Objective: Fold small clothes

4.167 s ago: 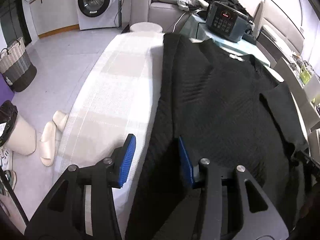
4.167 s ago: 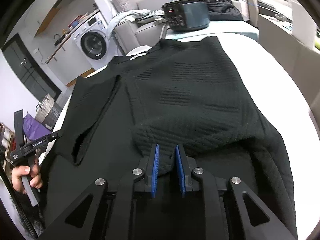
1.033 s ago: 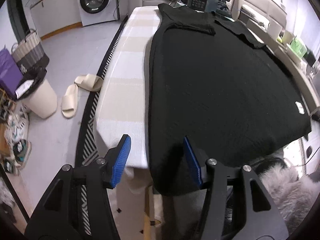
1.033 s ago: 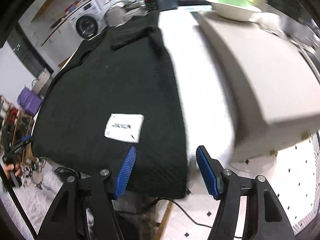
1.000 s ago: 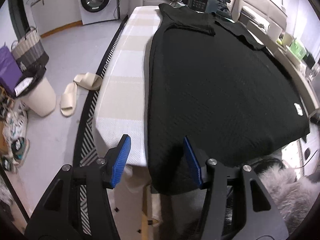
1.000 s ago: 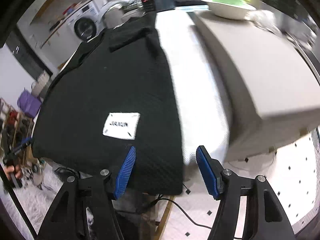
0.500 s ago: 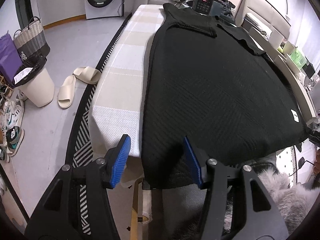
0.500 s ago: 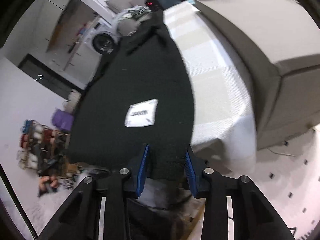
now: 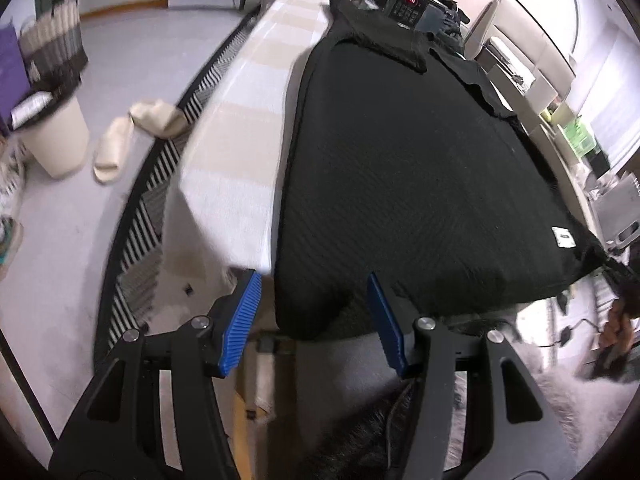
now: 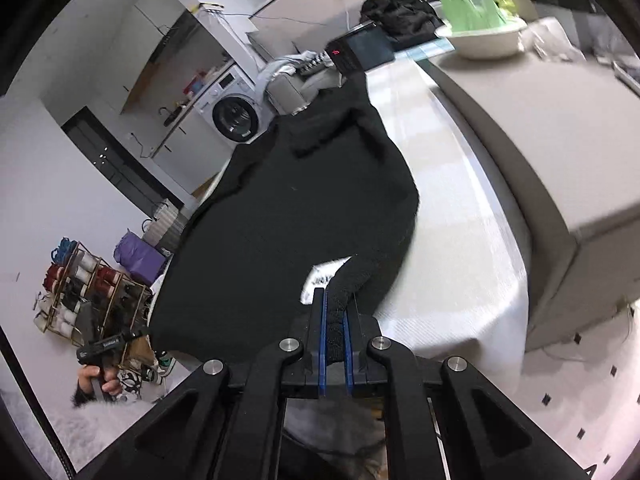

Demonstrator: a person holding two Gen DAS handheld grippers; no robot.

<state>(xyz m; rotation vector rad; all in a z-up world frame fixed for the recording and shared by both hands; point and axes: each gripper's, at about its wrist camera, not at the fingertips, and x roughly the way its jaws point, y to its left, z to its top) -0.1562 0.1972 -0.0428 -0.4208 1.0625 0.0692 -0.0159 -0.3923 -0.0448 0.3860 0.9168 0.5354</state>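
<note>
A black knitted garment [image 9: 408, 168] lies spread flat on the table's white and beige checked cloth [image 9: 240, 168]. Its near hem hangs over the table's front edge. My left gripper [image 9: 313, 282] is open, its blue pads on either side of the garment's near left corner without touching it. In the right wrist view, my right gripper [image 10: 335, 308] is shut on the garment [image 10: 288, 216] at its near right hem corner. That corner is pulled up into a ridge beside a white label [image 10: 320, 280]. The left gripper [image 10: 108, 344] shows there too, in a hand.
A black appliance [image 9: 412, 4] with a red display stands at the table's far end. Right of the table is a beige block [image 10: 560, 140] bearing a white bowl [image 10: 484, 40]. Slippers [image 9: 120, 144] and a bin [image 9: 56, 136] are on the floor at left, a shoe rack [image 10: 92, 292] nearby.
My right gripper has gone from wide open to shut on the garment's right hem corner and raised it a little. The left gripper stays open by the left corner, tilted slightly.
</note>
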